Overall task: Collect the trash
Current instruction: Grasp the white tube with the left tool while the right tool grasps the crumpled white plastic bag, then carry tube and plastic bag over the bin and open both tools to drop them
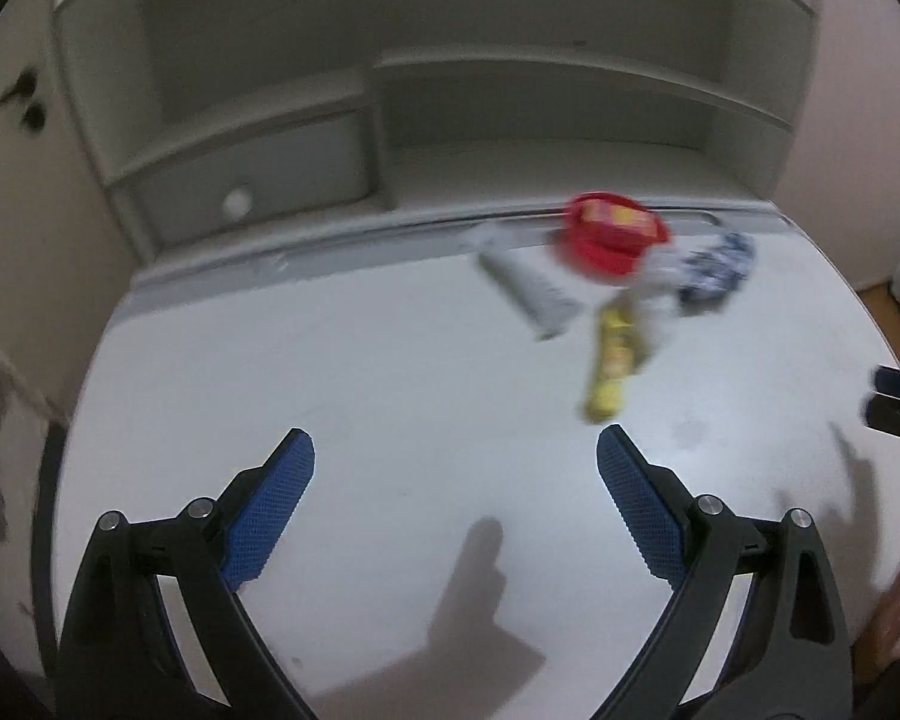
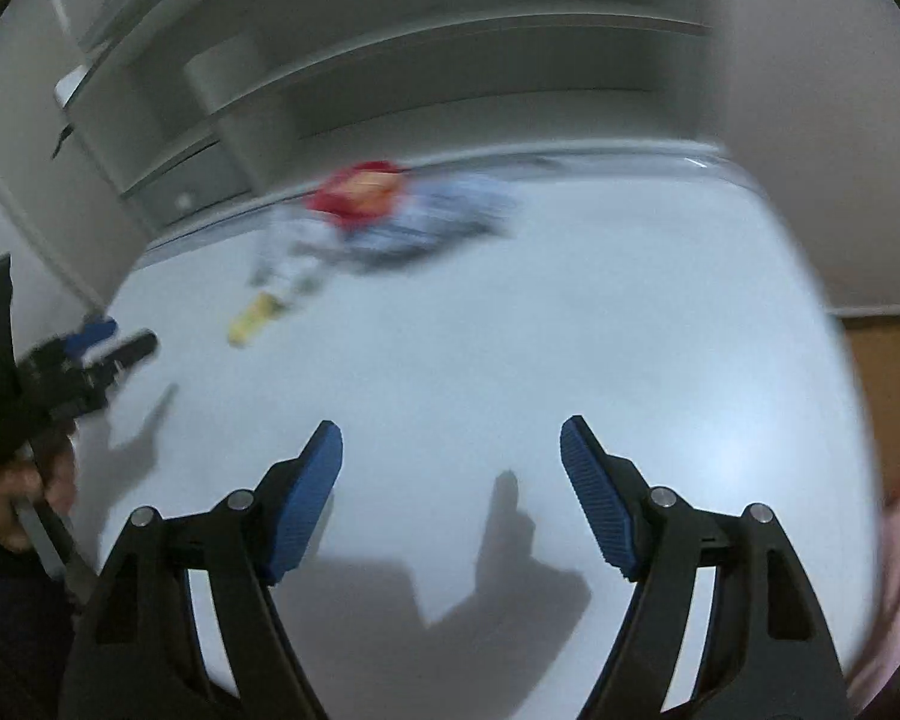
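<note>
Trash lies in a loose cluster at the far side of the white counter [image 1: 330, 372], well ahead of both tongs. Left tongs [image 1: 456, 450] are released, blue pads spread wide with nothing between them, hovering over bare counter; right tongs [image 2: 450, 444] are likewise spread and hold nothing. Nearest the left tongs is a long yellow wrapper [image 1: 609, 360], its long axis running from the near end away toward the pile. Beside it lies a white tube-shaped packet [image 1: 525, 288], angled diagonally, its far end toward the shelves. Behind them sits a red round tub lid or container [image 1: 612, 237] and a crumpled blue-and-white wrapper [image 1: 717, 267]. Blur hides finer detail. White shelving [image 1: 390, 96] stands behind the counter.
</note>
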Motion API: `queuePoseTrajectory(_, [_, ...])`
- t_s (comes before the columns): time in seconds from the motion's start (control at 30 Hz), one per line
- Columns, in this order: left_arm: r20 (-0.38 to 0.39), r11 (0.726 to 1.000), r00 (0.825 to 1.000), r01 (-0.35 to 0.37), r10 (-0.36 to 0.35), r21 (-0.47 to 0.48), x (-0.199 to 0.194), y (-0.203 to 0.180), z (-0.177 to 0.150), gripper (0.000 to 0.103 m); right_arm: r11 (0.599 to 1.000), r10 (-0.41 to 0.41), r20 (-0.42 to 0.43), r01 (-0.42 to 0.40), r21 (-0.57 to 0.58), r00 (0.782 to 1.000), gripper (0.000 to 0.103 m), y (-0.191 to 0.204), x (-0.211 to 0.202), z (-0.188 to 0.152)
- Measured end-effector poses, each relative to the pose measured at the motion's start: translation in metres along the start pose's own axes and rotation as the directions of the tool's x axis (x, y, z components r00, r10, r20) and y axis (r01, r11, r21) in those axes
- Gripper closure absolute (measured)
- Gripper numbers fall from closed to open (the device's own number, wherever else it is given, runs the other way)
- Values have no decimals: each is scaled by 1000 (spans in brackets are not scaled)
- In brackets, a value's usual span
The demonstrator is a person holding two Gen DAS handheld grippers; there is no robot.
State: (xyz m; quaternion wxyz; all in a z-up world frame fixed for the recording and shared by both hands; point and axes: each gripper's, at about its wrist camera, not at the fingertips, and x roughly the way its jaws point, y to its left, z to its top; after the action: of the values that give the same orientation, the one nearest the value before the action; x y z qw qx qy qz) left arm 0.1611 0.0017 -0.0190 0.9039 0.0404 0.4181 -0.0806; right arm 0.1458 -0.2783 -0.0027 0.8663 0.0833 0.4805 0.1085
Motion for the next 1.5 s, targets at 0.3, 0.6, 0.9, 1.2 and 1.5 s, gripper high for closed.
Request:
queuePoseTrajectory(0.3, [-15, 998, 999, 29, -30, -62, 37, 28, 17, 11, 998, 52, -93, -49, 32, 994, 48, 77, 94, 81])
queuePoseTrajectory(0.6, [-25, 999, 999, 33, -34, -40, 65, 16, 47, 11, 993, 76, -150, -61, 97, 986, 72, 72, 113, 93])
queuePoseTrajectory(0.9, [-32, 999, 999, 24, -25, -33, 87, -20, 77, 11, 990, 127, -69, -122, 68, 989, 74, 46, 50, 60])
queuePoseTrajectory(1.2, [-106, 996, 991, -75, 79, 40, 111, -64, 81, 18, 997, 73, -88, -70, 30, 993, 74, 8, 6, 5])
queuePoseTrajectory(1.5, [-117, 1000, 993, 18, -20, -22, 83, -71, 69, 88, 992, -41, -19, 43, 121, 999, 74, -68, -59, -59])
